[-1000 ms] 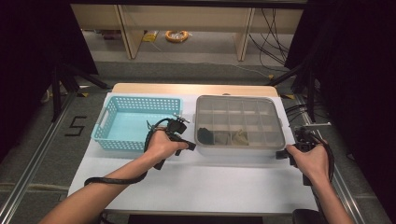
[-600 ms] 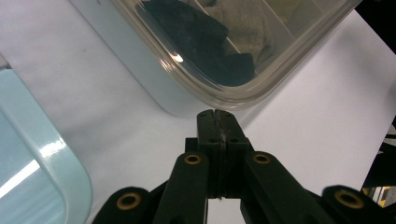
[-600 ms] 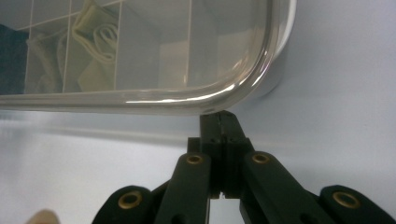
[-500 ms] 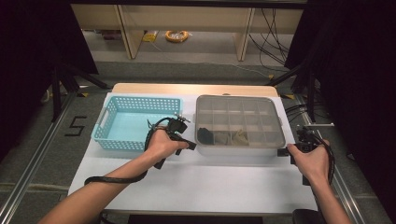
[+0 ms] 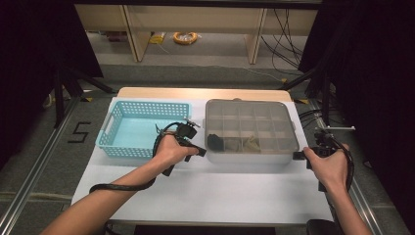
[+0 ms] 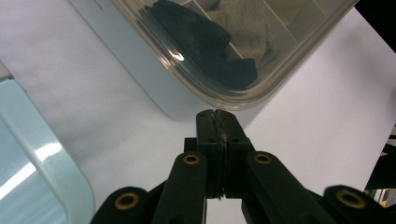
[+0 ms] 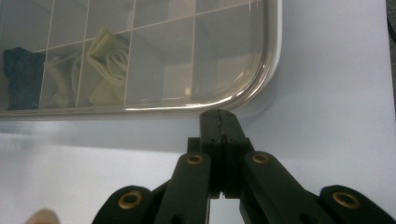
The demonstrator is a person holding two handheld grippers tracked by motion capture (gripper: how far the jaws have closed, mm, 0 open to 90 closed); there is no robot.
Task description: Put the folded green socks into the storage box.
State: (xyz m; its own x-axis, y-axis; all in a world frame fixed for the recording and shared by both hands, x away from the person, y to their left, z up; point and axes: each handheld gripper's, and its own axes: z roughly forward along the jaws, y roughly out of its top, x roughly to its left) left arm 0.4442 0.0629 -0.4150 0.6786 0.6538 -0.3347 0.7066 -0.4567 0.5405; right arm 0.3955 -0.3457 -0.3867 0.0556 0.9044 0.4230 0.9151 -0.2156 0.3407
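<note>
The left gripper (image 6: 218,114) has its two black jaws pressed flat together with nothing between them, its tip just short of the near left corner of the clear compartment box (image 6: 243,70). The right gripper (image 7: 219,113) is likewise pressed together on nothing, its tip just beside the box's near right corner (image 7: 261,84). In the high view the left gripper (image 5: 200,152) and right gripper (image 5: 296,155) sit at opposite near corners of the box (image 5: 252,147), each held in a hand with a cable trailing back along the forearm.

Just beyond the left gripper's tip, under the transparent lid, lies a dark folded cloth (image 6: 196,37). Ahead and to the left of the right gripper, a pale rolled cloth (image 7: 109,60) fills a compartment.

To the left of the left gripper stands a light blue basket (image 5: 117,147) with a perforated wall. Box and basket rest on a white sheet covering the tabletop (image 5: 220,191), whose wooden far edge shows beyond them. Around it are a grey floor, dark curtains on both sides, and shelving behind with a yellow coil (image 5: 185,37) under it.

A "5" (image 5: 79,132) is marked on the floor, left of the basket.

The gripper views show the cloths' folds and the lid's rounded rim; the high view gives the basket, floor and room.
</note>
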